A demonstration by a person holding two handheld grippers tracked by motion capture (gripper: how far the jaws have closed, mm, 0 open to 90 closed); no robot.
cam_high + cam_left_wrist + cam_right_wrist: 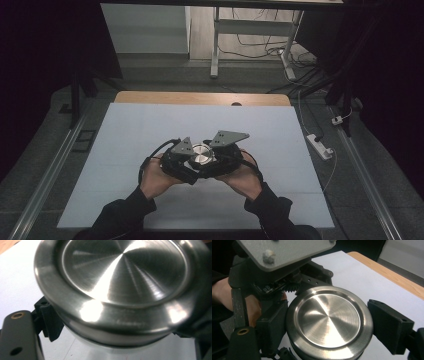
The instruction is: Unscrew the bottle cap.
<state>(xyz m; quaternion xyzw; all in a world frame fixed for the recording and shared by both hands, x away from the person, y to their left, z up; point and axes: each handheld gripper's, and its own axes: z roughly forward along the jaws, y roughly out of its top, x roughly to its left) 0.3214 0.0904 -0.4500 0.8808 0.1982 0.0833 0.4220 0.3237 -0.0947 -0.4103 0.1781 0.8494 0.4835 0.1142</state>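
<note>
Steel in hand: pinching a round steel tin [201, 155] from both sides, over the white sheet [130, 135], near the middle of the table and toward the person's edge; not telling whether resting on the sheet or raised just off it. Clamping low with the left gripper [182, 160], one ribbed pad pressing on the body just beneath the overhanging rim of the lid [328, 320], jaws drawn in tight. Closing the right gripper [220, 157] across the lid itself, a black pad touching the rim on each side, no gap showing.

Pointing the two tongs toward each other, with the tin dead between them and equally near to both hands. Holding the tin's axis roughly upright, its flat brushed top facing up at the high camera.

Judging from this, working at parting lid from body: bracing the base on the left, twisting or lifting on the right, along that upright axis. Risking a slip on the smooth metal if squeezing off-centre.
</note>
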